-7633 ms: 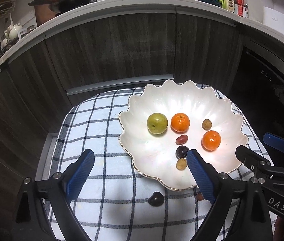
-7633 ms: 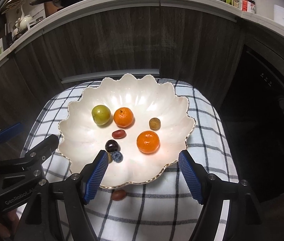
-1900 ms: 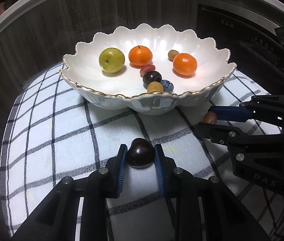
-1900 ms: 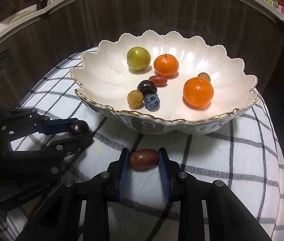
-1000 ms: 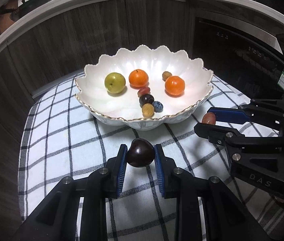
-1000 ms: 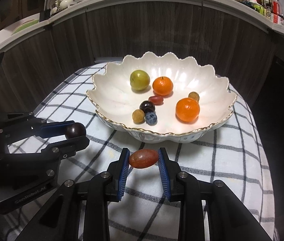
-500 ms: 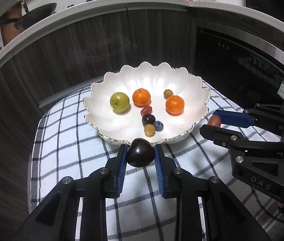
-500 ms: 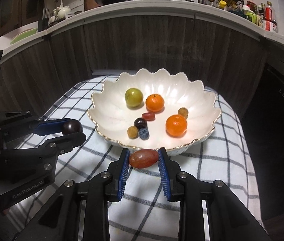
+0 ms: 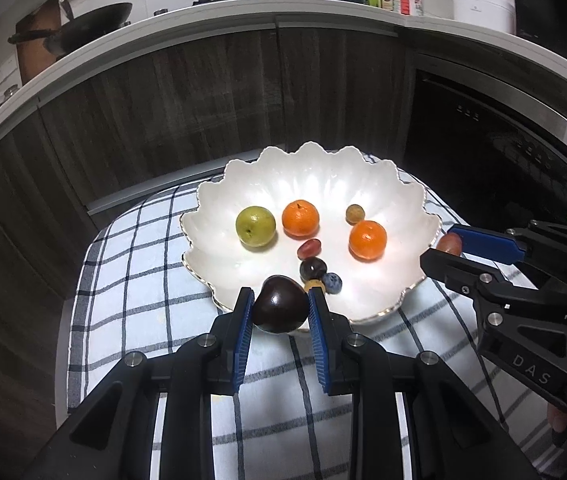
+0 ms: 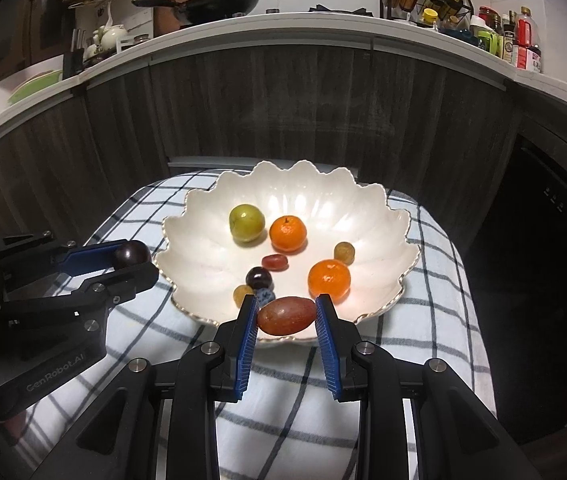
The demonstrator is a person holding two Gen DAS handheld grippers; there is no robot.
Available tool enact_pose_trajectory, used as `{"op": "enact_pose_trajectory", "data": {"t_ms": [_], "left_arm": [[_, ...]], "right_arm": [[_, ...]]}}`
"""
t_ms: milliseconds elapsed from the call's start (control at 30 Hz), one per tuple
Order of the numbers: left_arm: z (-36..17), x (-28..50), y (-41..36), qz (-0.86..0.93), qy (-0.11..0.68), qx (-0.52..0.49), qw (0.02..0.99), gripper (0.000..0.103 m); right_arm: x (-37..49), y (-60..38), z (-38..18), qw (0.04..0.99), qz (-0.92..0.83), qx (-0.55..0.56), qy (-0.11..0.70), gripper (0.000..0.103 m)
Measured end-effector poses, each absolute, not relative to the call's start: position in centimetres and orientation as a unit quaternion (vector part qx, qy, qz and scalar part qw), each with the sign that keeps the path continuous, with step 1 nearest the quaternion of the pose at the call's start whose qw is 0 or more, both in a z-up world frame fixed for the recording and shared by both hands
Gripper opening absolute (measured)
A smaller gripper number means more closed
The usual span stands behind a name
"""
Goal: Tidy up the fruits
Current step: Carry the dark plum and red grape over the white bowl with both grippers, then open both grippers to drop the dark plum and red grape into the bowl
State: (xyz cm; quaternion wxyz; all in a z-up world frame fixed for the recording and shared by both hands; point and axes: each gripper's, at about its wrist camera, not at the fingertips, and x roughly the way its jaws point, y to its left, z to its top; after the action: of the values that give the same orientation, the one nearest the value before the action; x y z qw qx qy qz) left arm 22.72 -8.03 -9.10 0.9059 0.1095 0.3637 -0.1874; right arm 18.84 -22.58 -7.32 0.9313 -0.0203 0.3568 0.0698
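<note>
Right gripper [image 10: 286,322] clamped on a reddish grape [image 10: 286,315] just over the near rim of the white bowl [image 10: 379,216]; left gripper [image 10: 131,260] left of the bowl, pinching a dark plum [image 10: 131,254]; oranges inside the bowl

Left wrist view: looks forward and steeply down along its own fingers [image 9: 243,332], from close above the near edge of the checked cloth [image 9: 131,280], facing the wooden cabinets [image 9: 203,104].

Right wrist view: same downward tilt, set just to the right, equally near.

Shared: white scalloped bowl [image 9: 219,256] [image 10: 379,216], cloth, cabinets, upper counter [image 10: 283,26]. Each view catches the other gripper at its side edge.
</note>
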Motion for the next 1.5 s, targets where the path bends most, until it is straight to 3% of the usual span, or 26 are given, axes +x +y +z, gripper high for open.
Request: {"op": "enact_pose_trajectory", "data": {"t_ms": [1100,1133,1267,1333,1400,1500], "left_arm": [[-11.9,28.8,-8.9,-0.152,0.407,0.071,0.898,0.029],[-11.9,28.8,-8.9,-0.152,0.407,0.07,0.898,0.03],[-11.8,28.8,-8.5,-0.142,0.401,0.068,0.902,0.058],[-11.6,28.7,-8.4,-0.139,0.398,0.066,0.904,0.061],[-11.5,28.5,-8.3,-0.137,0.395,0.07,0.906,0.065],[-11.2,28.3,-8.4,-0.129,0.388,0.077,0.909,0.068]], "right_arm": [[24.4,-23.0,-9.6,0.912,0.03,0.005,0.409,0.031],[24.4,-23.0,-9.7,0.912,0.028,0.003,0.409,0.031],[24.4,-22.7,-9.9,0.911,0.017,-0.008,0.413,0.033],[24.5,-22.8,-10.0,0.91,0.016,-0.004,0.415,0.042],[24.3,-23.0,-9.9,0.911,0.012,0.002,0.412,0.059],[24.1,-23.6,-9.7,0.915,0.004,0.014,0.404,0.078]]}}
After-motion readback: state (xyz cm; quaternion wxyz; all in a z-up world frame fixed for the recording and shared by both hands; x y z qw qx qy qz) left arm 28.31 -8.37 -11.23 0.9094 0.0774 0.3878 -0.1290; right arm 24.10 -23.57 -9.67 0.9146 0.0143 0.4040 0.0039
